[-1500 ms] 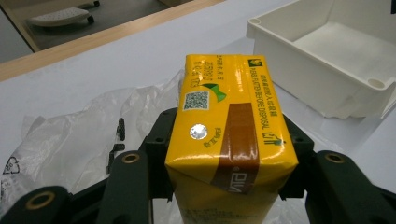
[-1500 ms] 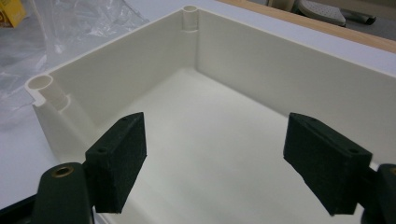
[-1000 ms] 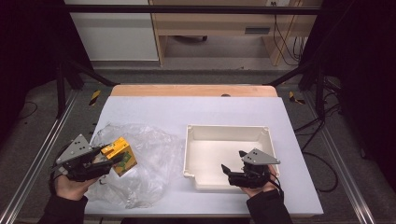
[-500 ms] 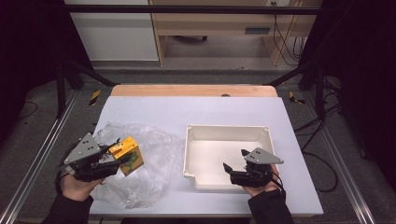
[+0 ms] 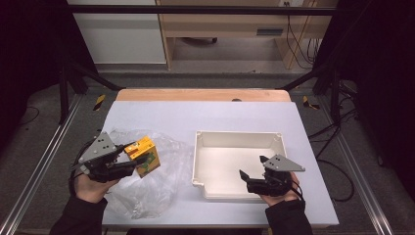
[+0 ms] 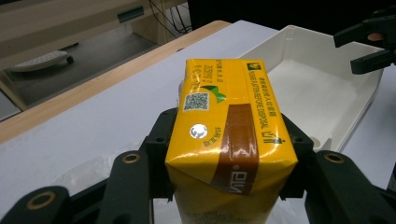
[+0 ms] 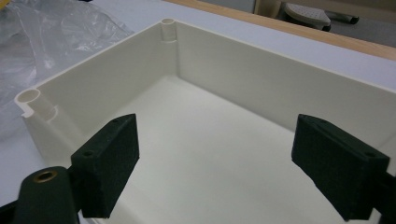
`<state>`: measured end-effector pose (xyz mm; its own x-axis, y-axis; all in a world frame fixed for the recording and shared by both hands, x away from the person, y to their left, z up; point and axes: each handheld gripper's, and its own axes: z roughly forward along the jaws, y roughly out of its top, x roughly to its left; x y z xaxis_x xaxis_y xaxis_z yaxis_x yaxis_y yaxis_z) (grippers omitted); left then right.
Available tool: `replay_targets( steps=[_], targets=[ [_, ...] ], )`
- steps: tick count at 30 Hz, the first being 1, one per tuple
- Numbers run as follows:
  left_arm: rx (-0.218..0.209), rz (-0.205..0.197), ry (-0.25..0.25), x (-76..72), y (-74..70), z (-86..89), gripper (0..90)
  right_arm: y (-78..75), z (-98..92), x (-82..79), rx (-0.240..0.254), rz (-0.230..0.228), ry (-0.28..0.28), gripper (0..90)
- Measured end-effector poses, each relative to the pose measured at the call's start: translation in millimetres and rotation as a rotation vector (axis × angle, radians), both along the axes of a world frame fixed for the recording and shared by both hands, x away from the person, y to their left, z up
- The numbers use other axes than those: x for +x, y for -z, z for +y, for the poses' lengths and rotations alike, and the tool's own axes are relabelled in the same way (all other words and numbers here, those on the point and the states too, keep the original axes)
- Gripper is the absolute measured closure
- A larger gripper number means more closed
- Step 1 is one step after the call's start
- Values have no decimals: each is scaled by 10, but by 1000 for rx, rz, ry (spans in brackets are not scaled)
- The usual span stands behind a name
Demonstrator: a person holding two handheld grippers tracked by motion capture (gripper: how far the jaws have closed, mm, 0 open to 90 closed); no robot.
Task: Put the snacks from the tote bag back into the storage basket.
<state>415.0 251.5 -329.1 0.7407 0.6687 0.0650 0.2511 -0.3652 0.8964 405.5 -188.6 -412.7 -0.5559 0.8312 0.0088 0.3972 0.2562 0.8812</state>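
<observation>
The left tool [image 5: 128, 157] clenches a yellow drink carton [image 5: 145, 155], lifted clear of the plastic bag [image 5: 161, 188]; the right tool [image 5: 252, 177], jaws just widened and released, waits over the white tray [image 5: 198, 161].

Left tongs [image 5: 131, 157] clamped, right tongs [image 5: 251, 175] agape

Dark room; wooden desk [image 5: 220, 19] behind, grey floor [image 5: 205, 78].

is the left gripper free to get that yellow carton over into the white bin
Probably yes: the left gripper grips the yellow carton above the plastic bag, and nothing stands between it and the white bin.
</observation>
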Motion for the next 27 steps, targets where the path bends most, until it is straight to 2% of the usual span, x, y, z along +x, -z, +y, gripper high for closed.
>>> replay_targets(
  steps=[10, 14, 27],
  targets=[
    [-26, -17, 32, 86, -66, -254, 503, -14, -68, -19, 6, 7, -9, 71],
    [-40, -22, 52, 117, -97, -380, 503, 18, -84, -51, -30, 6, -11, 61],
    [-44, -27, 122, 210, -79, -754, 503, 4, -230, -111, -11, -5, 17, 49]
  ],
)
